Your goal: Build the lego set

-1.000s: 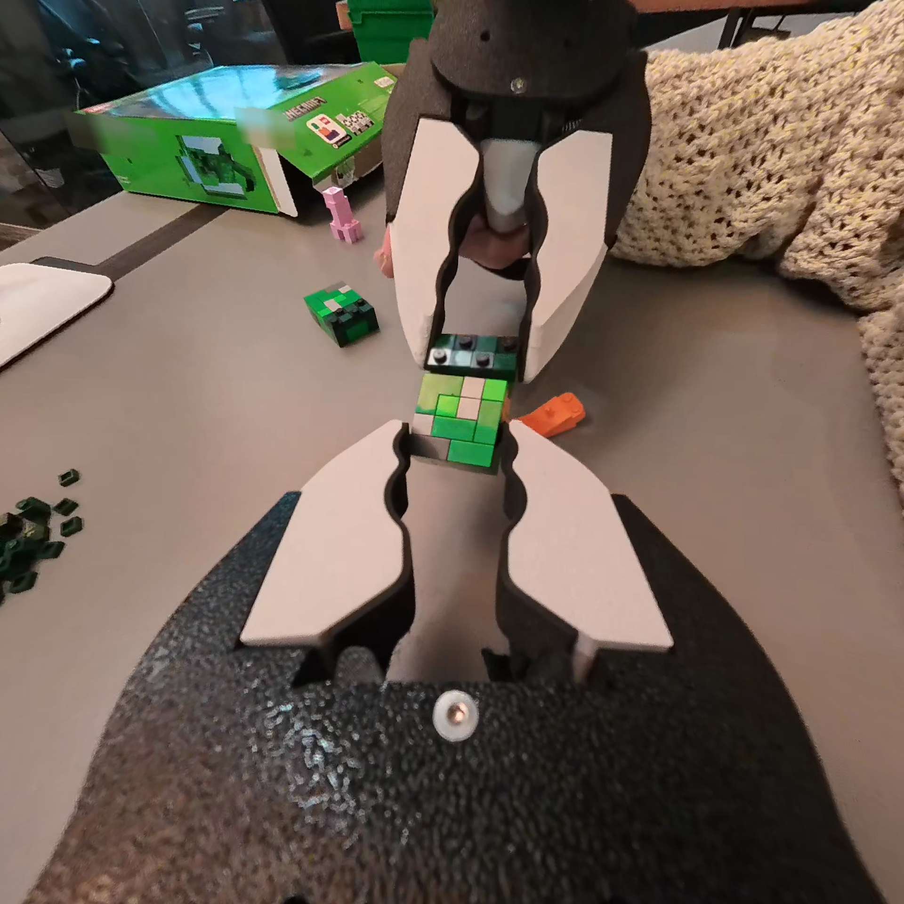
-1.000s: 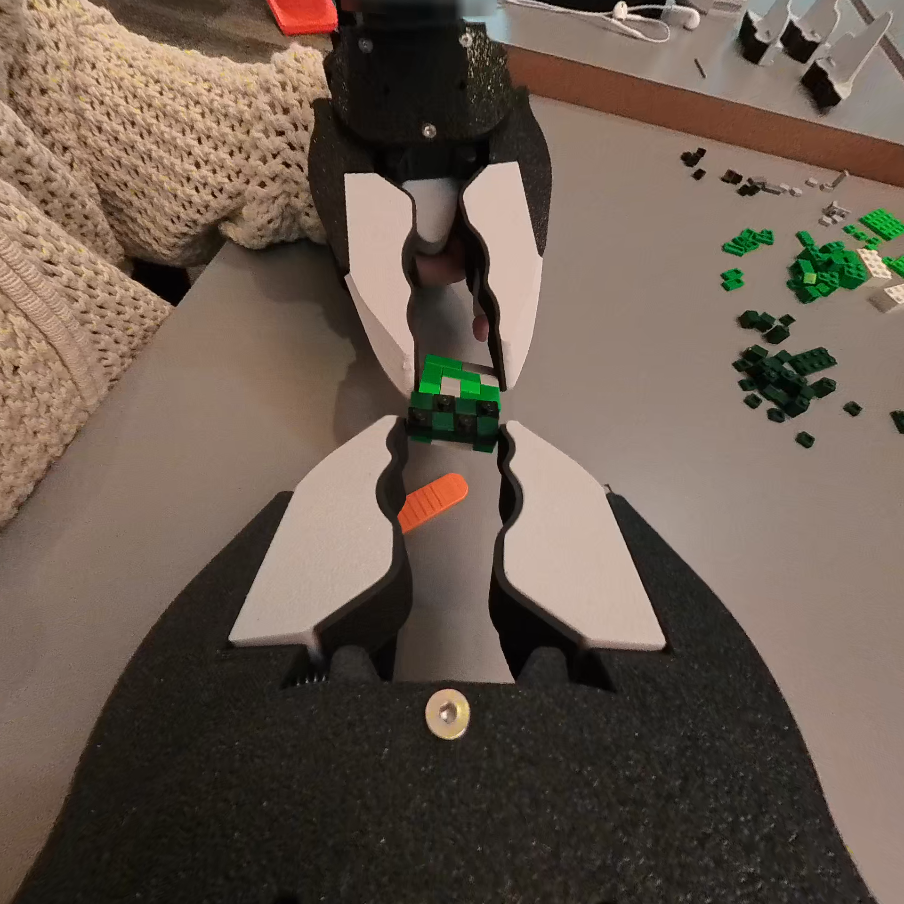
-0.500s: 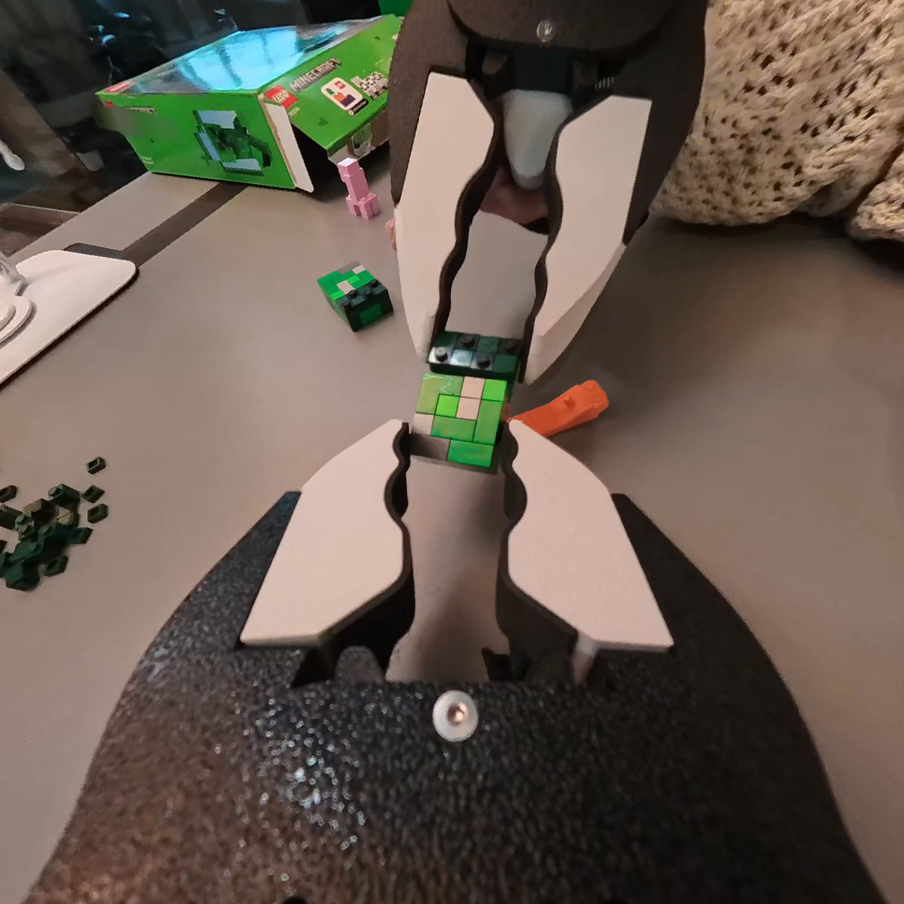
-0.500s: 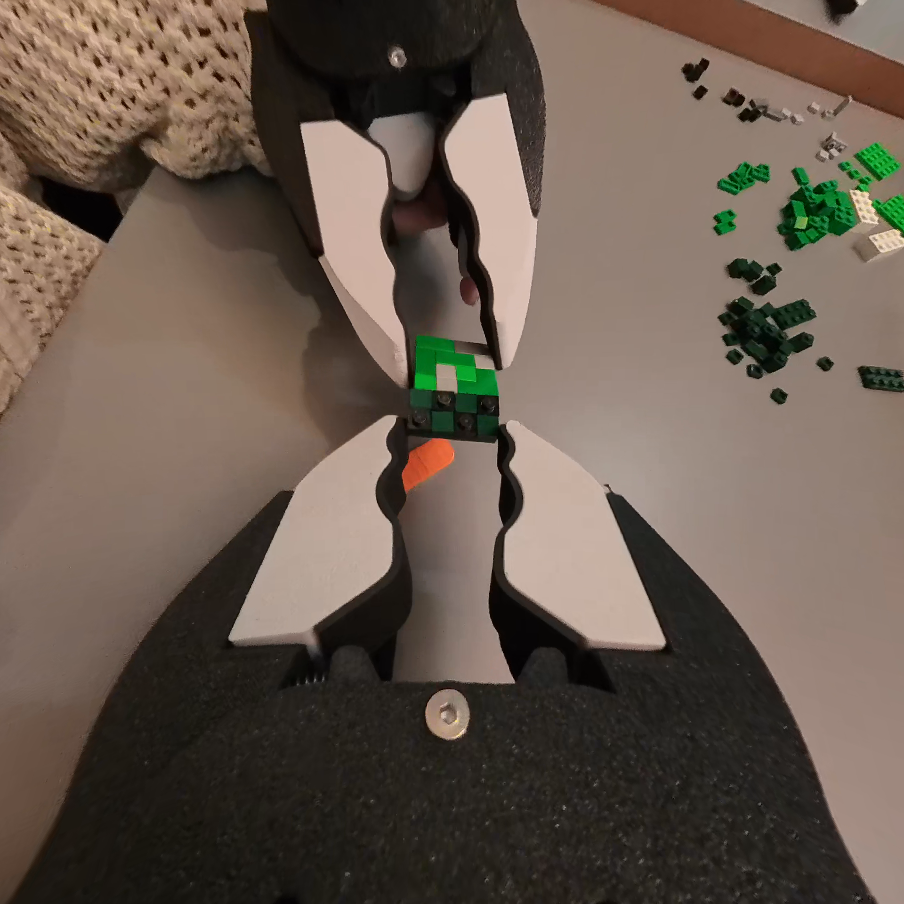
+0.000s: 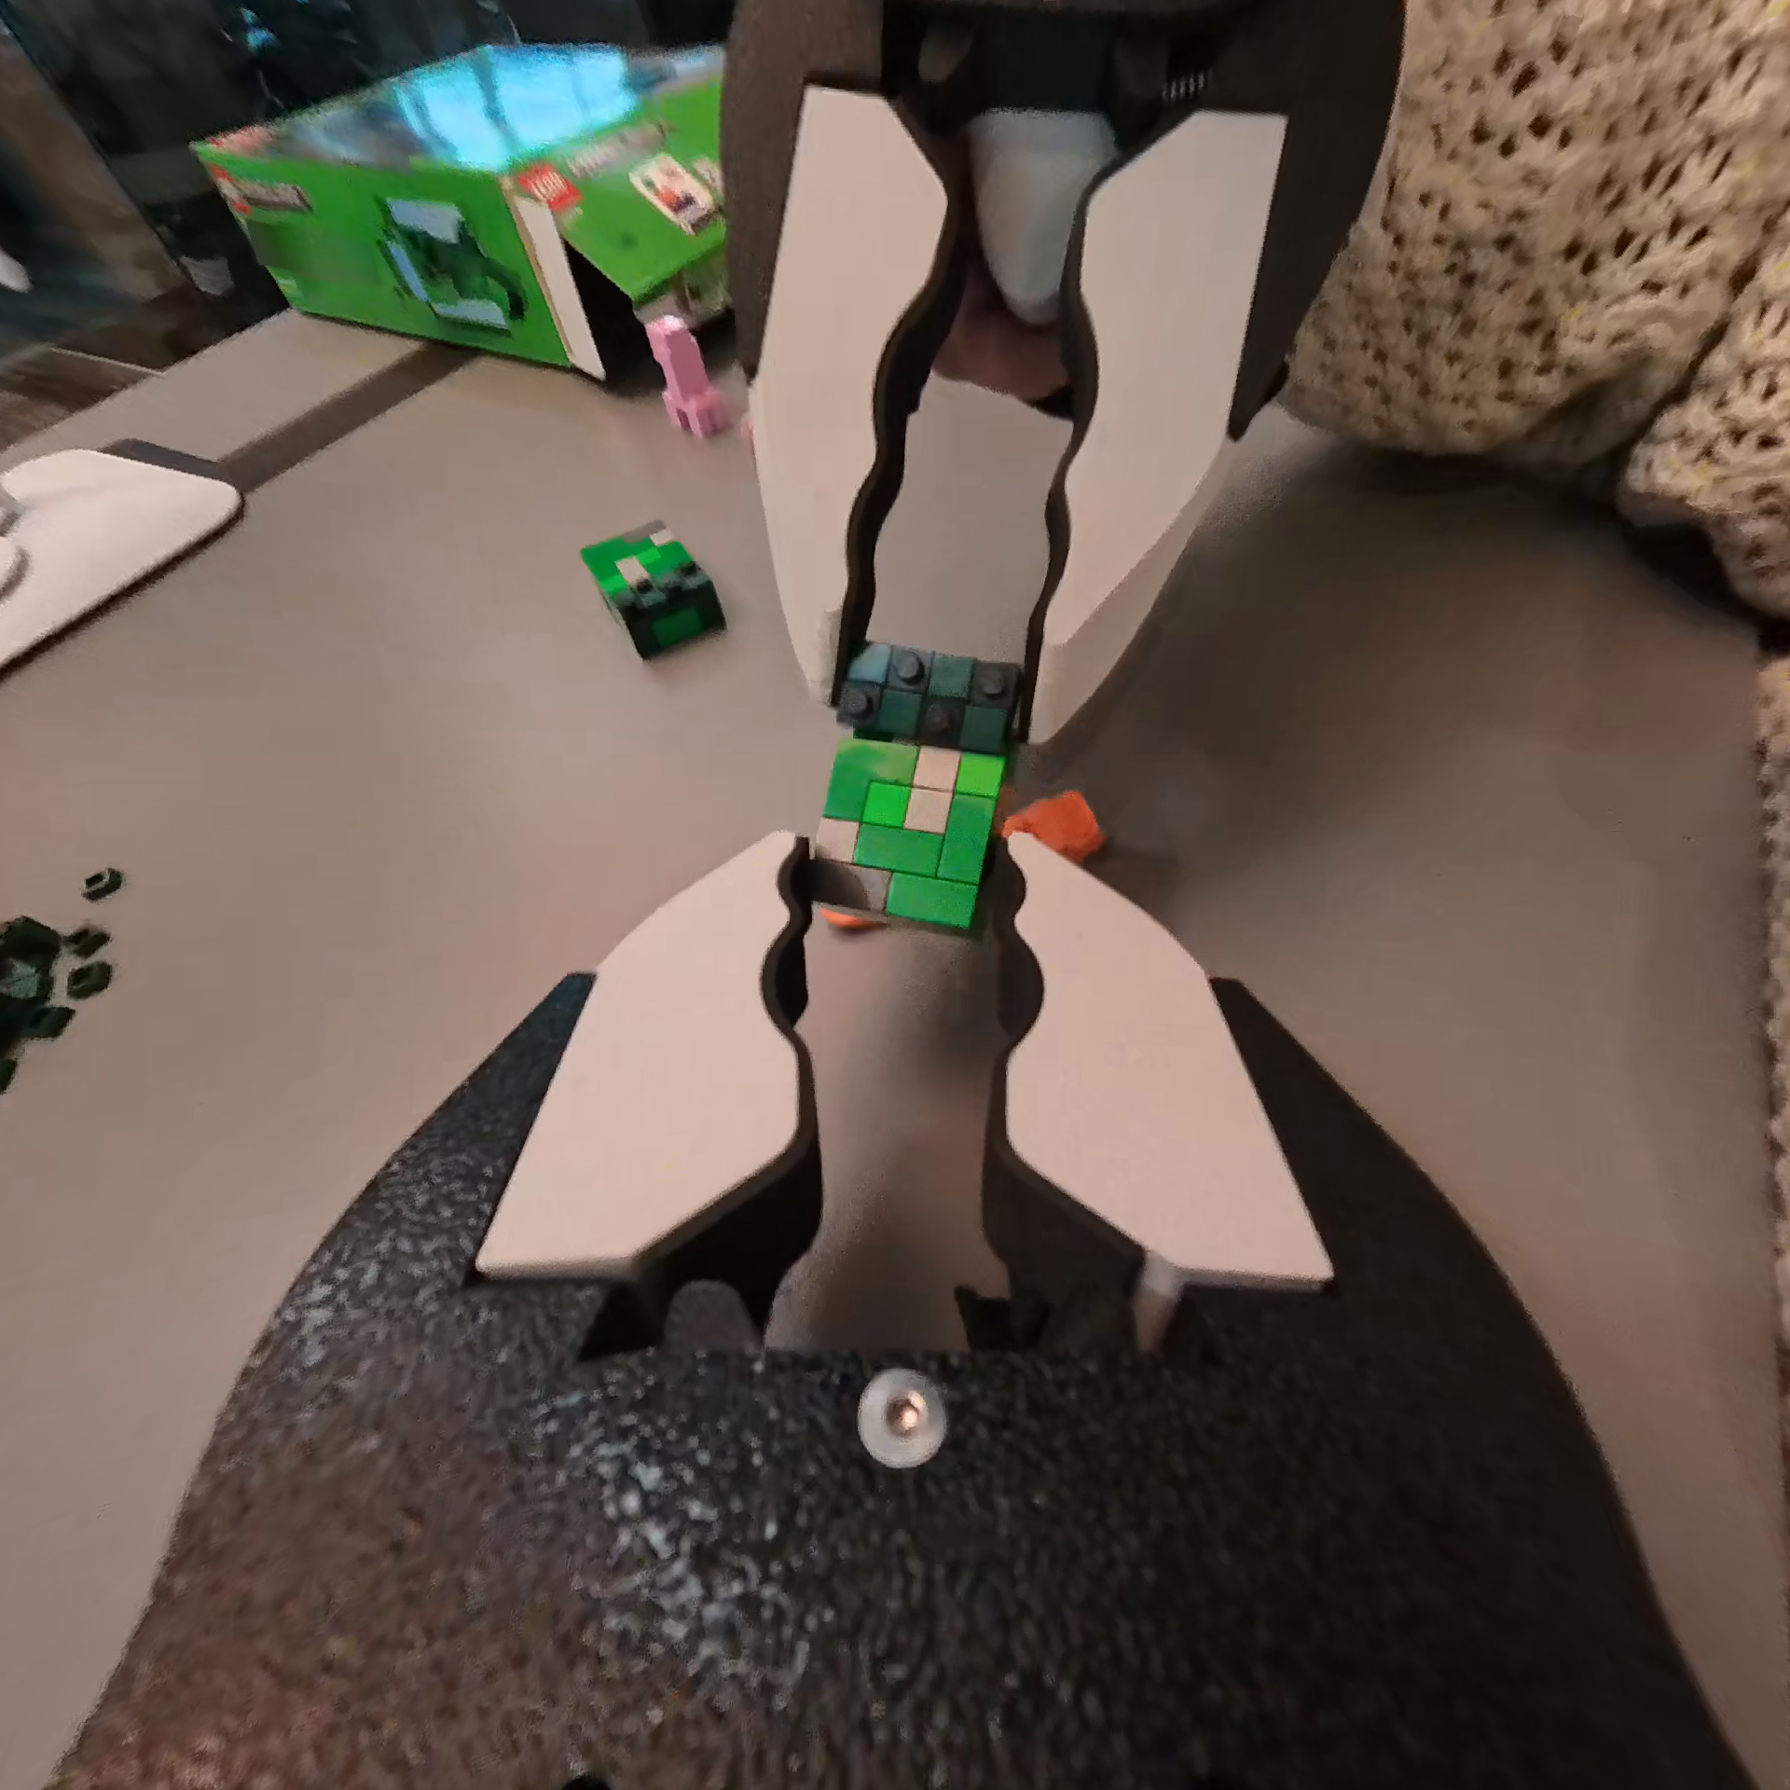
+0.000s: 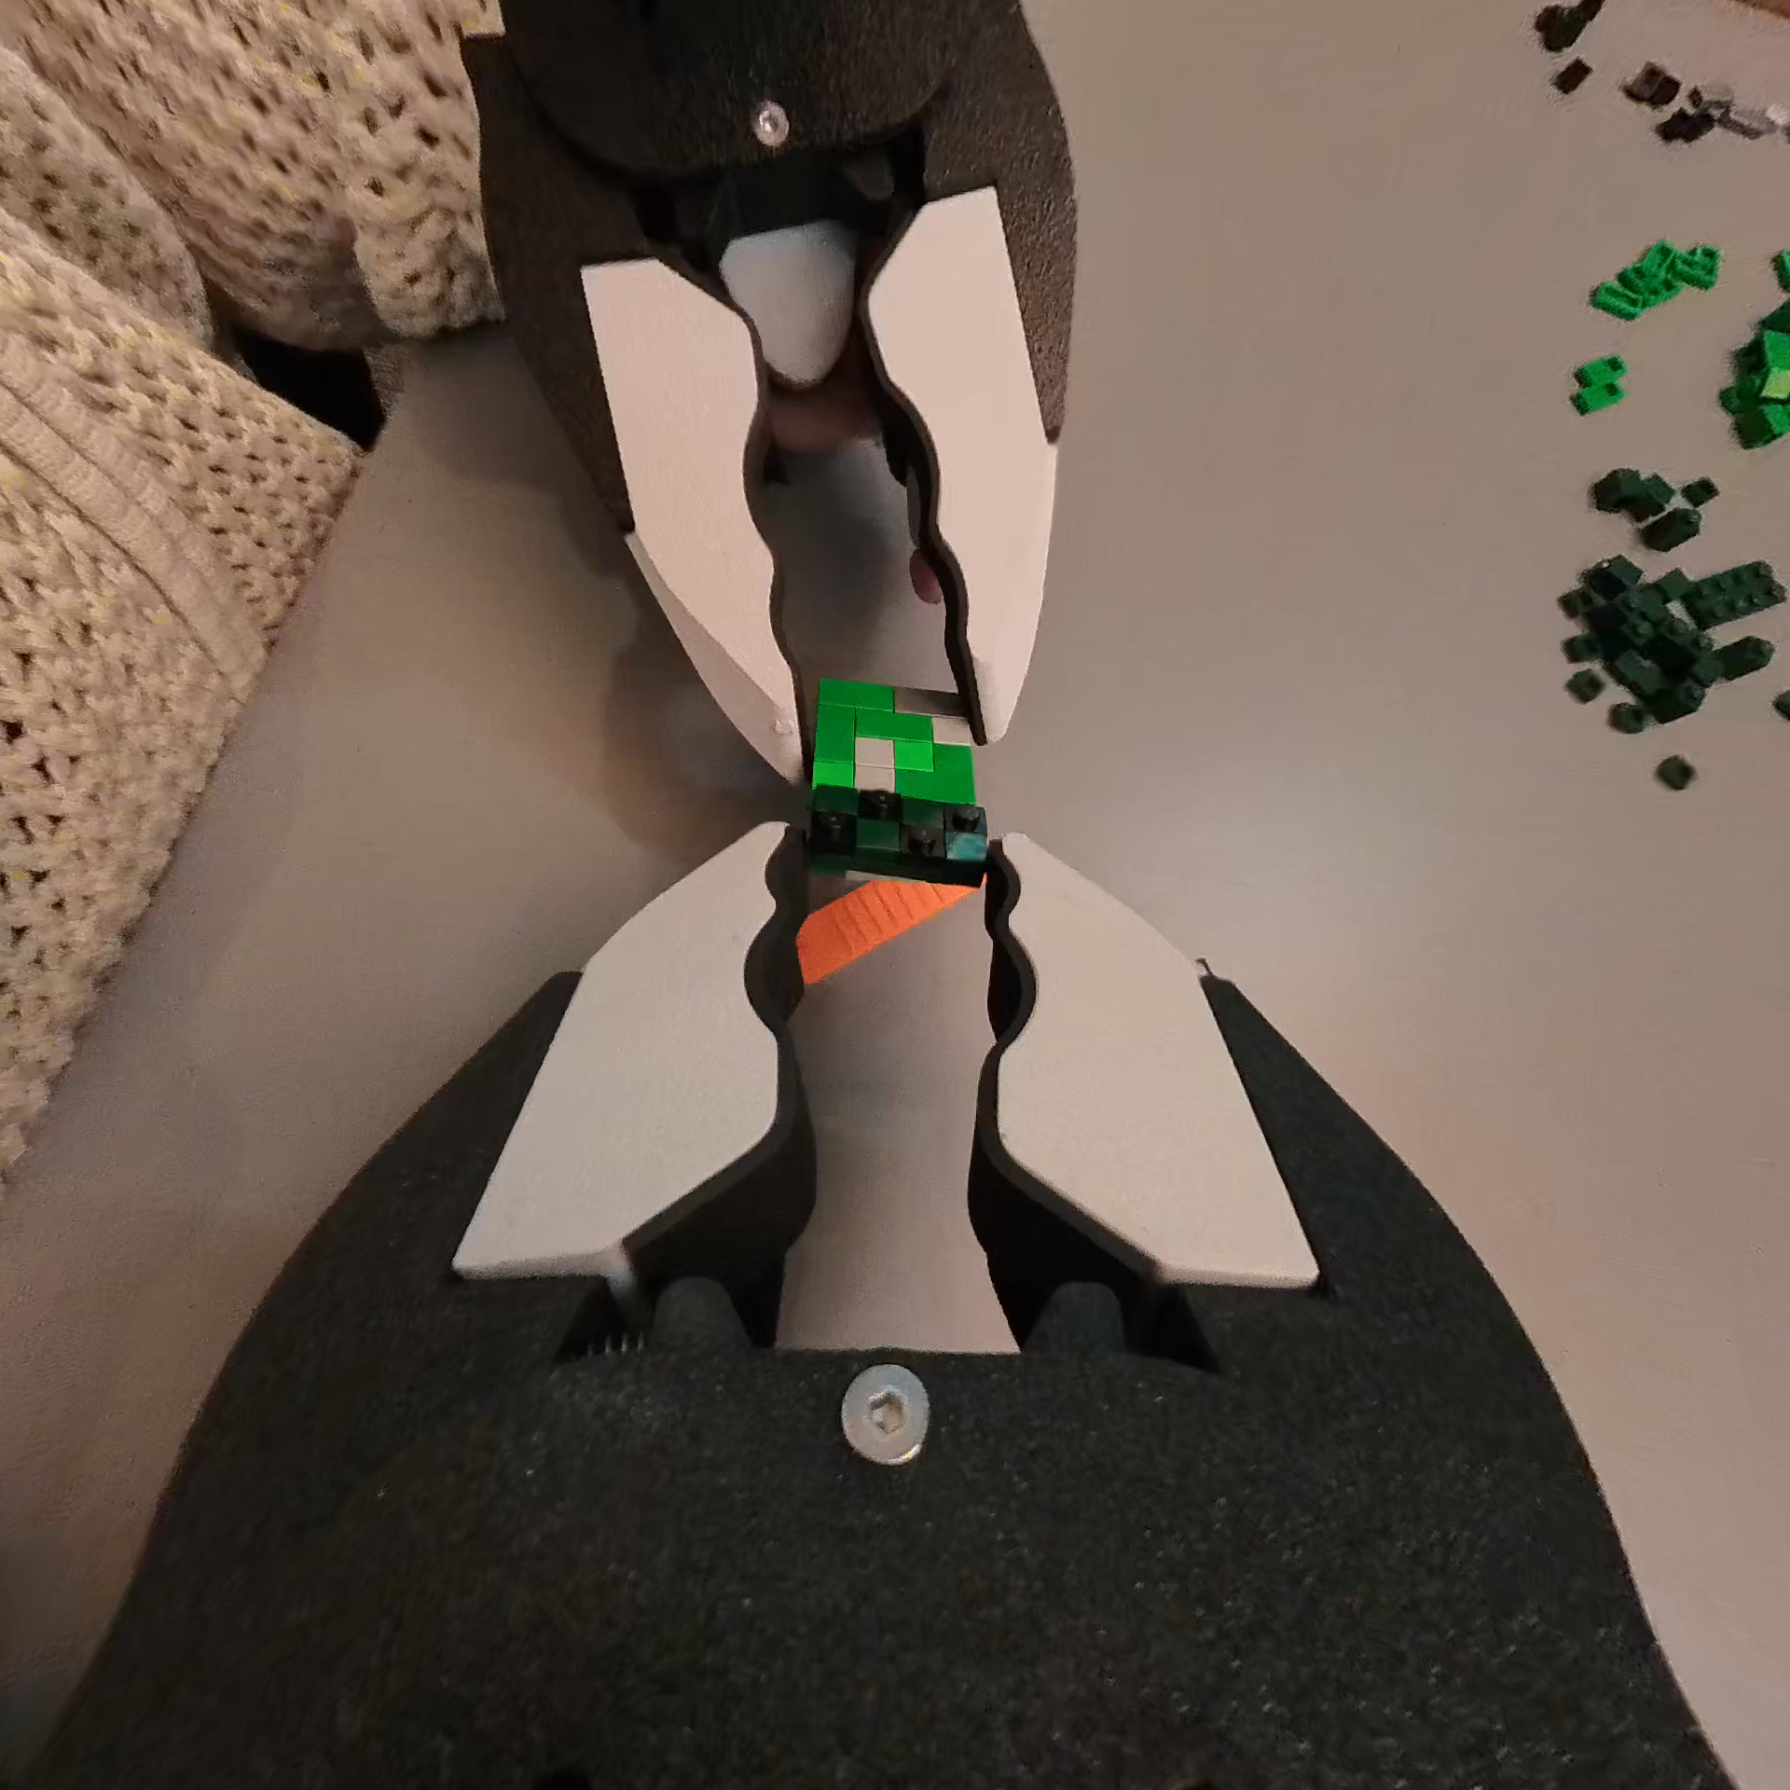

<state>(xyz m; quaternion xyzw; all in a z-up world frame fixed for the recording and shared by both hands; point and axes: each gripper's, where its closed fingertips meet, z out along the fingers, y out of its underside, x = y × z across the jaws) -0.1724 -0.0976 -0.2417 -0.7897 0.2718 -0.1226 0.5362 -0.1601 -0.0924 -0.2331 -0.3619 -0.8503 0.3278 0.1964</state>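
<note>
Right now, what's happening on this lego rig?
A person is holding two grippers nose to nose above the grey table. The left gripper is shut on a bright green tiled block; the right gripper is shut on a dark green studded plate. The two pieces meet edge to edge, so they appear to be getting pressed together. An orange brick separator lies beneath them, and loose green bricks sit off to the side.

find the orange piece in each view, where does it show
Left wrist view: orange piece pokes out right of the bright green block, mostly hidden.
Right wrist view: orange piece lies centre, below the dark green plate.
Shared landmark: the bright green block.
</note>
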